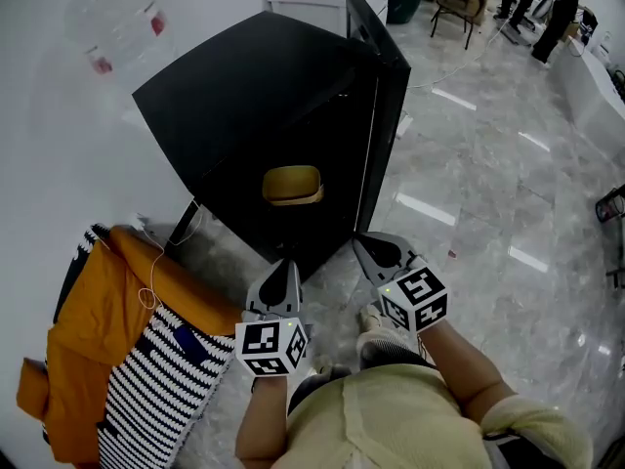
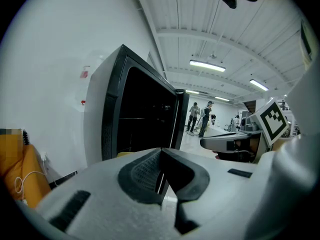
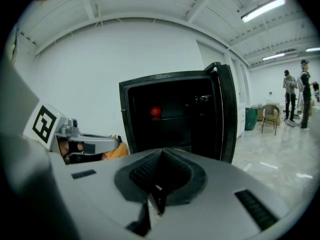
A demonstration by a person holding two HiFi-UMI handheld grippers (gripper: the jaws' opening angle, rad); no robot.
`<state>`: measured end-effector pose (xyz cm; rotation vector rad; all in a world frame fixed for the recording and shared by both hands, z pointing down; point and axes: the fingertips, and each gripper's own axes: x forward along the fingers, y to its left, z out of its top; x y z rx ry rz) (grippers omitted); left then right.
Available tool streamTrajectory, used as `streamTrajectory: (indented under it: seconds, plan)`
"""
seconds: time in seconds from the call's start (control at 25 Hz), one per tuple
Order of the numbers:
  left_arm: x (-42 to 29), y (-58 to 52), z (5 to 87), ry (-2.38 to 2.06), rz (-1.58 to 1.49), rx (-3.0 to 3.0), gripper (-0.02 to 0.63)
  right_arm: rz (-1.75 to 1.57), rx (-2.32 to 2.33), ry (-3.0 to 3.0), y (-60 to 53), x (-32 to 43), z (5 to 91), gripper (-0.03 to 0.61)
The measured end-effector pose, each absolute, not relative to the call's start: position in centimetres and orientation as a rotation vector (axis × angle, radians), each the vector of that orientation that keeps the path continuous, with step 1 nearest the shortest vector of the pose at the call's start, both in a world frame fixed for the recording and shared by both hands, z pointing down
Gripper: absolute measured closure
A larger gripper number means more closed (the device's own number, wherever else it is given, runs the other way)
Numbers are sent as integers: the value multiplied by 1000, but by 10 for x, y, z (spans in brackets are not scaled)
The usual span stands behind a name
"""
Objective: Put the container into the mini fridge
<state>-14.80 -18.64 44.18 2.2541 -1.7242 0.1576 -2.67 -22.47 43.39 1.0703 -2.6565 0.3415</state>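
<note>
Nearest, the left claw [image 1: 283, 274] and the right claw [image 1: 379, 254] are held low before the mini fridge [image 1: 244, 96], each closed with nothing between its jaws. Beyond them, the container [image 1: 292, 185] is seen sitting inside the dark compartment, with the door [image 1: 389, 115] standing wide. Placement looks done; next, the door probably has to be pushed shut, likely by the right claw.

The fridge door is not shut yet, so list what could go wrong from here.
1. The yellowish rounded container seems to sit near the front of the black mini fridge. The open fridge door may knock it when swung shut.
2. The thin white cable on the orange jacket lies close to the left gripper and could snag it.
</note>
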Motion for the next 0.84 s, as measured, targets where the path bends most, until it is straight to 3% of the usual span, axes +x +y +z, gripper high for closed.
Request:
streamTrajectory:
  seconds: [0.84]
  plan:
    - [-151,-184,444,-1745,173,2222,591,367,1087,-2627,-227,-19,440,551]
